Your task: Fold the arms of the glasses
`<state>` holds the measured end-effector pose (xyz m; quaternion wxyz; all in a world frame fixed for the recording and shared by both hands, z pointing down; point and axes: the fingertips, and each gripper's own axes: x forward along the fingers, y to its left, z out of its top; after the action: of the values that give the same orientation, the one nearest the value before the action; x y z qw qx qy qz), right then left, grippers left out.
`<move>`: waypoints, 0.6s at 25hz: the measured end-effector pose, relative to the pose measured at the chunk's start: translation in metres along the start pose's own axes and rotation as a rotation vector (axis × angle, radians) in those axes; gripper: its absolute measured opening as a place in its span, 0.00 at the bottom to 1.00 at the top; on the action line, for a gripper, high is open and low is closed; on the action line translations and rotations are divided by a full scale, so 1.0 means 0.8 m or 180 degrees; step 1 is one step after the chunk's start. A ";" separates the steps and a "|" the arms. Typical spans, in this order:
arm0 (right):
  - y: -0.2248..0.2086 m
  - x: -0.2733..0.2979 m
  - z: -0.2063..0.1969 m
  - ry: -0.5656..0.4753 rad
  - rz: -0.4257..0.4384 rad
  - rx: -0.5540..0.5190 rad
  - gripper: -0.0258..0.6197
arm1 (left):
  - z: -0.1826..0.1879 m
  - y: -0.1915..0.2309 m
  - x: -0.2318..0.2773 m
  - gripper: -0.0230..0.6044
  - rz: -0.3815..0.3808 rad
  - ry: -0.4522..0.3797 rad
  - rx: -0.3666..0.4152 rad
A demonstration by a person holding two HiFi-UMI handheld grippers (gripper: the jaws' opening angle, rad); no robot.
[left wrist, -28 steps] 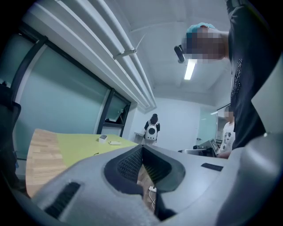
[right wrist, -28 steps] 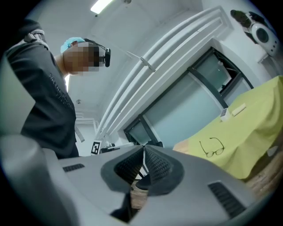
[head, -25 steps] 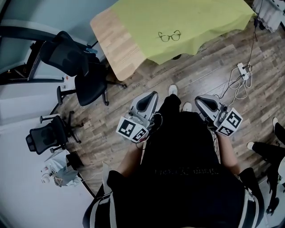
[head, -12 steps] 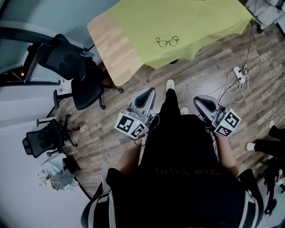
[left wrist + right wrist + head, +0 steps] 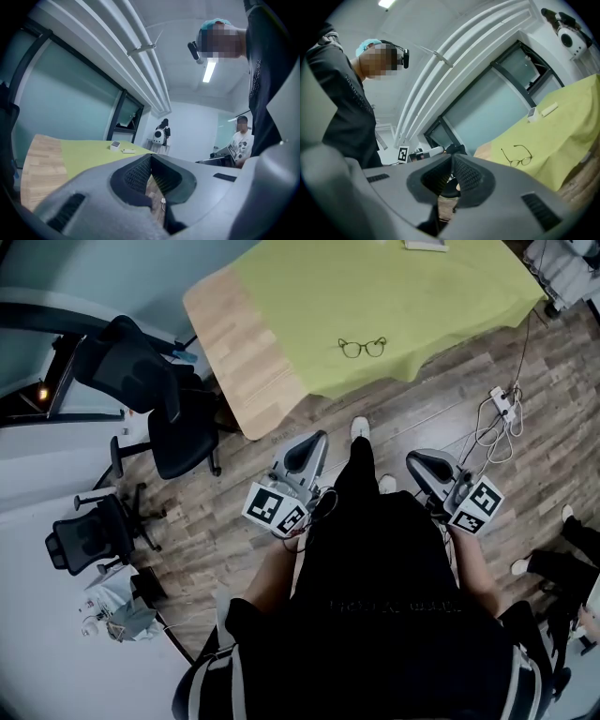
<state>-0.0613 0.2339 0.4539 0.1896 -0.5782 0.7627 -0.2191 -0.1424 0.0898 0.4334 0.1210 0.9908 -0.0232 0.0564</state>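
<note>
The wood tabletop [image 5: 248,352] carried a green cloth [image 5: 403,292], w/ the glasses [image 5: 362,348] lying on it, arms open. Left claw [image 5: 317,439] & right claw [image 5: 419,460] were closed, empty, well apart from them. Frame probably light, thin, fragile: better to push each arm near its hinge.

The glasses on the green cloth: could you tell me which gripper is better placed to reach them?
Probably the right gripper: its view faces the glasses, while they do not show from the left gripper. Both hang shut, far off.
</note>
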 end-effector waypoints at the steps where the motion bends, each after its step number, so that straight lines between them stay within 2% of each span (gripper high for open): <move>1: -0.006 0.008 0.002 0.0015 0.0002 0.0013 0.10 | 0.000 0.008 0.004 0.06 0.0006 0.0010 -0.0011; 8: -0.057 0.071 0.027 0.0162 0.0008 0.0052 0.10 | 0.012 0.074 0.049 0.06 -0.0012 0.0005 -0.0072; 15: -0.113 0.124 0.062 0.0222 -0.0124 0.0044 0.10 | 0.029 0.138 0.092 0.06 -0.0079 0.0001 -0.0130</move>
<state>0.0119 0.1114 0.4592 0.1625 -0.5836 0.7559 -0.2480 -0.0736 -0.0251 0.4460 0.1419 0.9883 -0.0120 0.0546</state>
